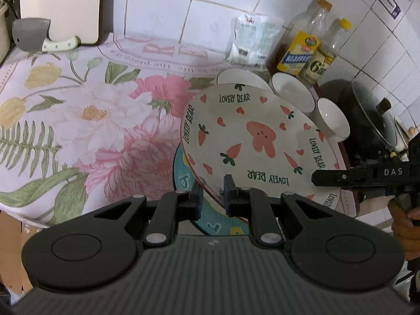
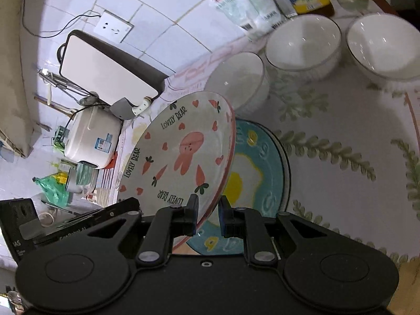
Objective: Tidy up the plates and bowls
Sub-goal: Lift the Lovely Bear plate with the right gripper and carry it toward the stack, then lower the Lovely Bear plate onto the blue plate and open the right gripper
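A white "Lovely Bear" plate [image 1: 252, 141] with a pink rabbit and carrots is held tilted above a blue plate [image 1: 218, 220] with a fried-egg design. My left gripper [image 1: 213, 197] is shut on the bear plate's near rim. In the right wrist view my right gripper [image 2: 207, 214] is shut on the bear plate [image 2: 181, 152] at its other rim, above the blue plate [image 2: 260, 168]. Three white bowls [image 2: 302, 44] stand in a row behind the plates. The right gripper also shows in the left wrist view [image 1: 317, 177].
Oil bottles [image 1: 302, 50] and a white bag [image 1: 249, 39] stand by the tiled wall. A black pot [image 1: 367, 115] sits at the right. A cleaver [image 1: 31, 36], a cutting board [image 1: 63, 5] and a rice cooker [image 2: 89, 139] are at the floral cloth's [image 1: 78, 120] far end.
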Motion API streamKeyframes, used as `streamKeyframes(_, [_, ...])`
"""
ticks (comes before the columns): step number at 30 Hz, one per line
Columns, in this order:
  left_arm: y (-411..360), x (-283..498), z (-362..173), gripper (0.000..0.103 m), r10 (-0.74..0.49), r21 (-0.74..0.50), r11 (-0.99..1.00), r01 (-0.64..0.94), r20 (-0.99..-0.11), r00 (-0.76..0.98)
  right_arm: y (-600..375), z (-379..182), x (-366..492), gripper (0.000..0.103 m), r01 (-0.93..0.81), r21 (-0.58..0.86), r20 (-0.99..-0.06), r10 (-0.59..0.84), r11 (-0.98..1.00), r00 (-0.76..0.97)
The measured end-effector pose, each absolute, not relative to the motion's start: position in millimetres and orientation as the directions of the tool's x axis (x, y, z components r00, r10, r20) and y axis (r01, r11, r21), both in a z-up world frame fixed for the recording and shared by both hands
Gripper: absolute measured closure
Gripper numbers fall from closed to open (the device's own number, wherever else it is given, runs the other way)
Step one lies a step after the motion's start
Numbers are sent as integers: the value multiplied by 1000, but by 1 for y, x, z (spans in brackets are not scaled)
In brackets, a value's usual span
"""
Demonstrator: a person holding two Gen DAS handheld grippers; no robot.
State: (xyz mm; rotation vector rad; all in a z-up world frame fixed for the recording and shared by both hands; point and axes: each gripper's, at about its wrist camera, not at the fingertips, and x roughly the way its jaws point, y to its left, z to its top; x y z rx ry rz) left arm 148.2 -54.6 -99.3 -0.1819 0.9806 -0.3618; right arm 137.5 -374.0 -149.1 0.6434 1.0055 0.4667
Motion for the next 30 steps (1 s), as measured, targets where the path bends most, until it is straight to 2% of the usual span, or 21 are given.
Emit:
streamKeyframes(18, [-59, 152, -139, 90, -359, -314, 933, 175, -845, 397, -377, -194, 130, 83, 29, 703, -658, 635, 711, 405])
streamKeyframes(26, [-62, 158, -147, 90, -366, -330, 931, 157, -853, 373, -373, -195, 131, 83, 54, 661, -700, 590, 748, 404])
streamKeyframes(30, [-60, 162, -152, 90, -387, -370, 922, 117, -853, 349, -363, -185, 130, 83, 48, 576, -751, 505, 816, 425])
